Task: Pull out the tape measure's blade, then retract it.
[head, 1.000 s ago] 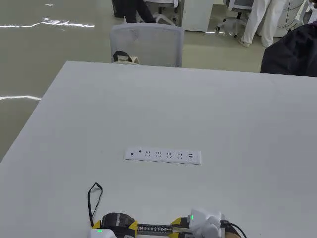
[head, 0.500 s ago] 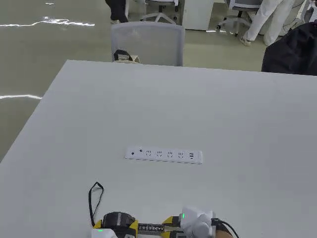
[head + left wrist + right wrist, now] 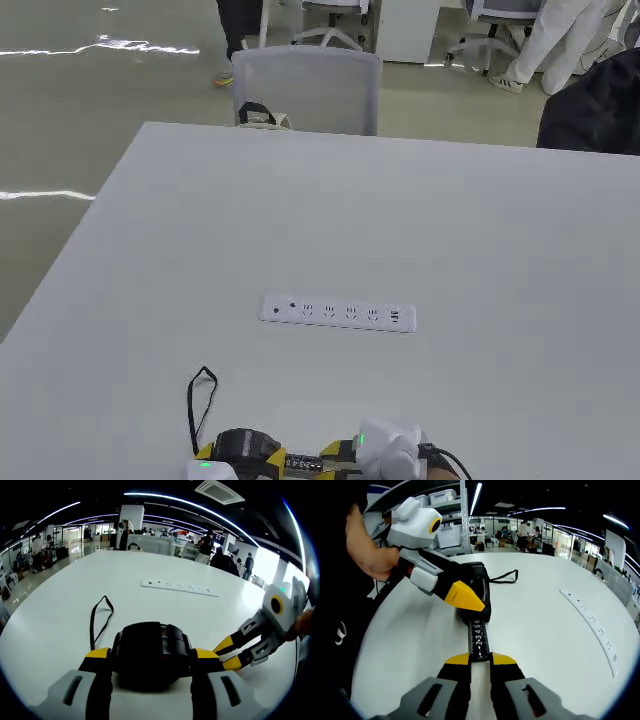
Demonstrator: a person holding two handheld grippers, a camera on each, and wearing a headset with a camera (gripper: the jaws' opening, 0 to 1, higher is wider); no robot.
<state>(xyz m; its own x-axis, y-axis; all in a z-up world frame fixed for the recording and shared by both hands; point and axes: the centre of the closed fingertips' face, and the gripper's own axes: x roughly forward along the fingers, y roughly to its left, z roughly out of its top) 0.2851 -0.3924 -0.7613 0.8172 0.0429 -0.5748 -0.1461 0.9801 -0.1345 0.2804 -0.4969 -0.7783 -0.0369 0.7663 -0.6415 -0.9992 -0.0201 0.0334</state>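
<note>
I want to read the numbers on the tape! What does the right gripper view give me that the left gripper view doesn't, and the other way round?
Right gripper view: the blade pulled out, with printed numbers like 3, 4, 5, its end pinched by the right gripper.
Left gripper view: both yellow tips of the left gripper squeezing the black tape measure case from either side.
Both: the case, its black strap, the power strip and the white table.

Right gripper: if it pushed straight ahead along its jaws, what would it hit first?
Most likely the tape measure case, just ahead along the blade the right gripper pinches; the left gripper clamps that case.
</note>
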